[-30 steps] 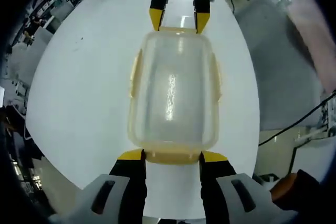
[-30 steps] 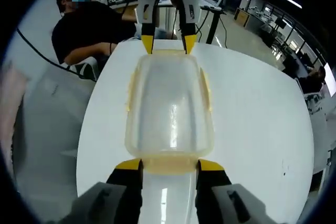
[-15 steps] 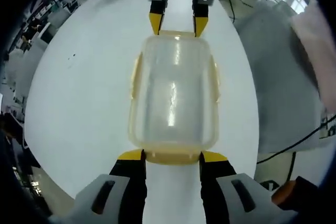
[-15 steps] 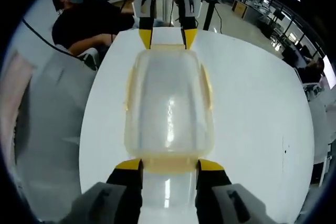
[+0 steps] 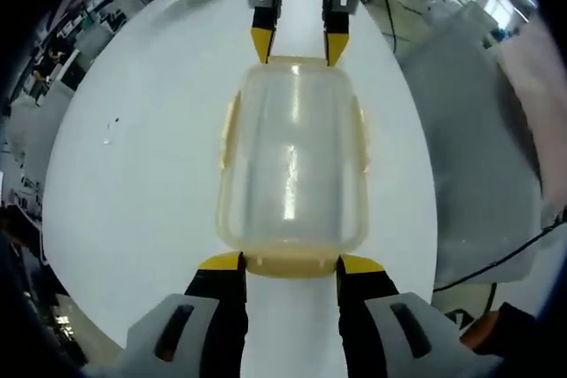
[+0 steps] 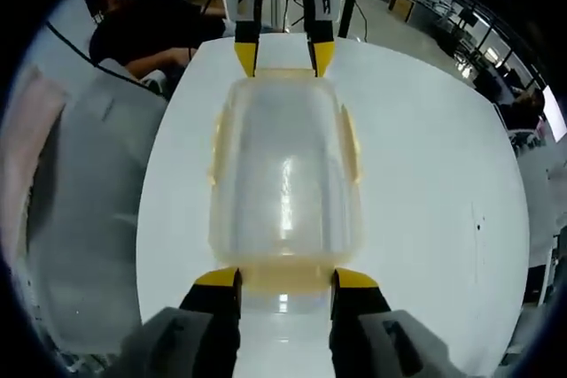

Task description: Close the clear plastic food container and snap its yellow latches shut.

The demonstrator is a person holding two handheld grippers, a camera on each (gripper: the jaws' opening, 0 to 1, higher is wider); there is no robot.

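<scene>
Container (image 5: 292,165) sits between both grippers, whose open jaws flank its end latches.

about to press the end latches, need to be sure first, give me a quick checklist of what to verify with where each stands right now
1. Lid seated on the clear container: ok, it looks flush all round.
2. Left claw lined up on the near end latch: ok, both yellow tips flank it.
3. Right claw lined up on the opposite end latch: ok, tips flank it.
4. End latches snapped down: cannot tell.
5. Side latches snapped down: cannot tell; they sit close along the walls.
6. Container resting flat on the white table: cannot tell from these views.
</scene>
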